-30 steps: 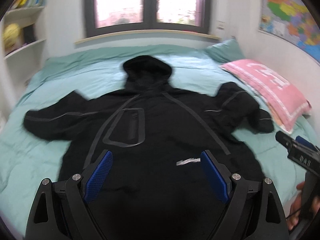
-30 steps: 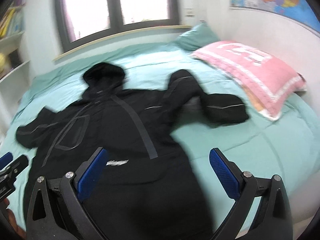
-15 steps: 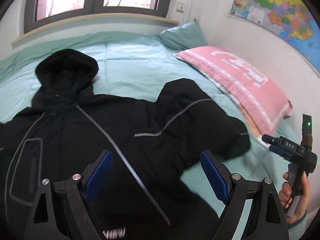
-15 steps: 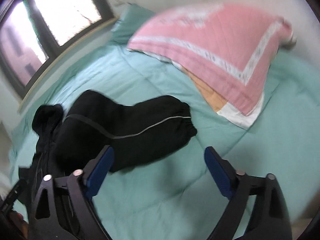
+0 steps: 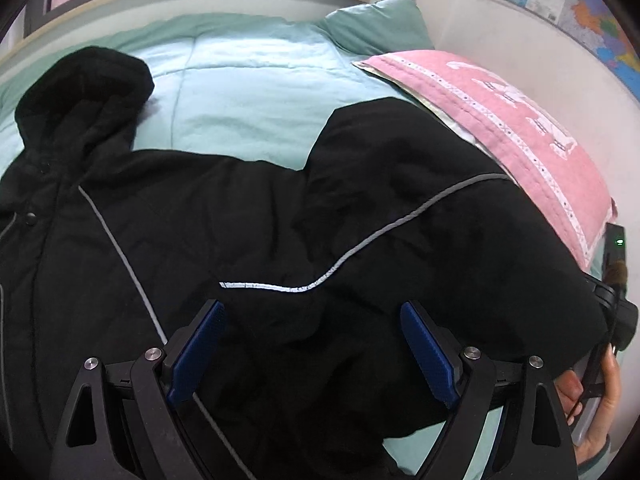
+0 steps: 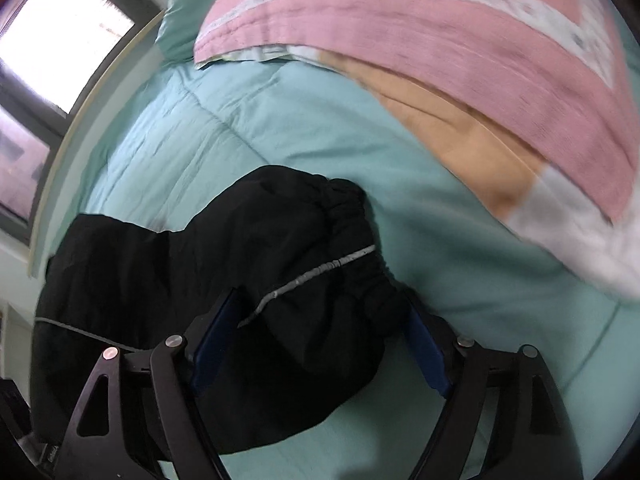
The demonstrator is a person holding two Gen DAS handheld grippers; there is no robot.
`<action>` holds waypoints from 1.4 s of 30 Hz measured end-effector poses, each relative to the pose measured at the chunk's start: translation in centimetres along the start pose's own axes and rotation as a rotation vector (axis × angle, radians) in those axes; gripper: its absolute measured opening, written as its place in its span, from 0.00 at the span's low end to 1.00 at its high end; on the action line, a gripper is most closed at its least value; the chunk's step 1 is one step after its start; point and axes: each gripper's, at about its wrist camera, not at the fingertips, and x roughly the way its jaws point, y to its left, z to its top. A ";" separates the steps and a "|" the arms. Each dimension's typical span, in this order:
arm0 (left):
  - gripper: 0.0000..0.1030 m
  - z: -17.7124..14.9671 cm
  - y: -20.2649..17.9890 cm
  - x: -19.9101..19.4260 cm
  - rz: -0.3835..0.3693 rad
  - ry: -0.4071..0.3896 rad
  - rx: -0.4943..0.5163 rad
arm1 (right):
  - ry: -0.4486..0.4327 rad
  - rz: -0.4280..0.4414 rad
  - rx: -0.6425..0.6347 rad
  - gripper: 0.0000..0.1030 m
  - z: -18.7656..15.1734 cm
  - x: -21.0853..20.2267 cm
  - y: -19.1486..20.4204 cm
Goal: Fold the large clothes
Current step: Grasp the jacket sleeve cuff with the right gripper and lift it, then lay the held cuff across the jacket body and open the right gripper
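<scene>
Both grippers gape wide, left gripper (image 5: 310,354) over jacket (image 5: 280,220), right gripper (image 6: 320,336) straddling blurred sleeve cuff (image 6: 352,240), grip unclear.

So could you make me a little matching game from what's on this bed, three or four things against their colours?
Things:
1. jacket
2. pillow cover
3. duvet
4. gripper pads

Colours:
a. teal
b. blue
c. black
d. pink

Pairs: 1-c, 2-d, 3-a, 4-b
</scene>
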 end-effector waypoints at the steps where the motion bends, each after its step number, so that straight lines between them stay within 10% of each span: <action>1: 0.87 0.1 0.0 0.1 -0.002 -0.001 0.001 | -0.012 0.002 -0.018 0.61 0.1 -0.1 0.3; 5: 0.87 0.7 -0.5 -0.4 -0.009 -0.017 0.030 | -0.115 0.030 -0.132 0.44 0.6 -2.7 1.6; 12: 0.87 1.8 -4.0 1.1 -0.139 0.035 0.134 | -0.429 -0.225 -0.214 0.42 3.7 -11.8 0.6; 17: 0.87 0.3 -4.4 7.6 -0.078 0.210 0.153 | -0.345 -0.207 -0.165 0.42 4.9 -10.3 -2.6; 25: 0.87 1.1 -3.4 0.4 -0.103 0.082 0.174 | -0.262 -0.120 -0.218 0.42 4.5 -9.0 -1.3; 33: 0.87 0.4 3.5 -9.5 -0.053 -0.076 0.081 | -0.259 0.028 -0.533 0.42 -1.5 -13.4 15.8; 42: 0.87 -3.0 16.8 -17.6 0.088 -0.149 -0.058 | -0.159 0.161 -0.789 0.42 -12.6 -9.2 34.1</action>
